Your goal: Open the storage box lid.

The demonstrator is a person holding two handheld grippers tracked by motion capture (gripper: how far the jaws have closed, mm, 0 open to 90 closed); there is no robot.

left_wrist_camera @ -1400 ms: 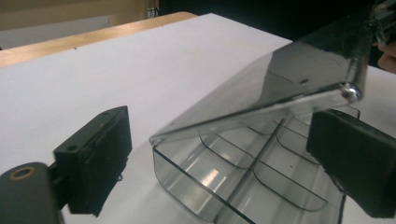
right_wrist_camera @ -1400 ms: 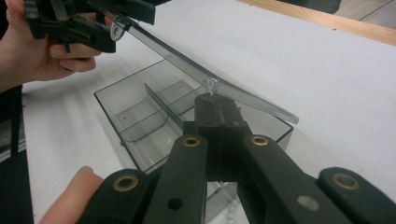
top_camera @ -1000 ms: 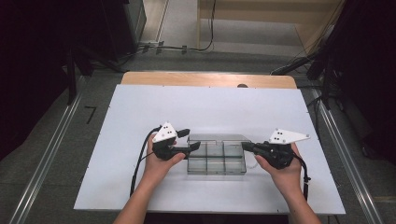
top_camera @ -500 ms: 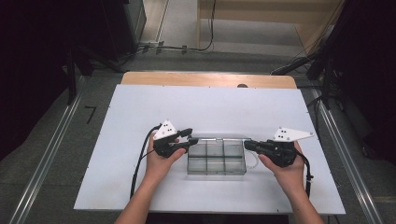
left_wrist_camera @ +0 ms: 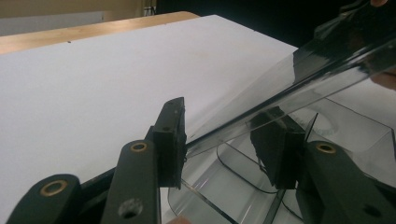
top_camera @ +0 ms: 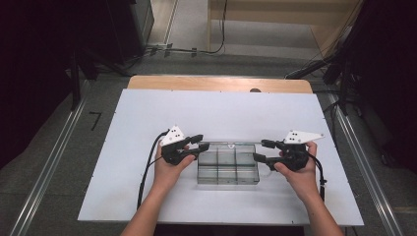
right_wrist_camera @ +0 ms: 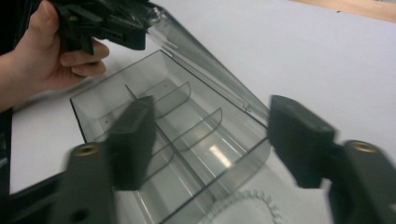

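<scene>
High view: clear smoky plastic divider box point(top_camera: 227, 167) sits on white table point(top_camera: 147, 118), lid up. Left gripper view: left gripper point(left_wrist_camera: 224, 144) clamped on lid point(left_wrist_camera: 299, 79) edge. Right gripper view: right gripper point(right_wrist_camera: 210, 140) jaws just opening, apart, straddling box end, not touching; white bead string point(right_wrist_camera: 243, 200) beside it.

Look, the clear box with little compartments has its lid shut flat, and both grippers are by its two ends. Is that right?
Not quite. The lid is not shut flat: it is lifted, tilting up from the box's far edge, as the right gripper view shows. The left gripper has the lid's edge between its jaws. The rest holds: the high view shows the right gripper at the other end.
</scene>
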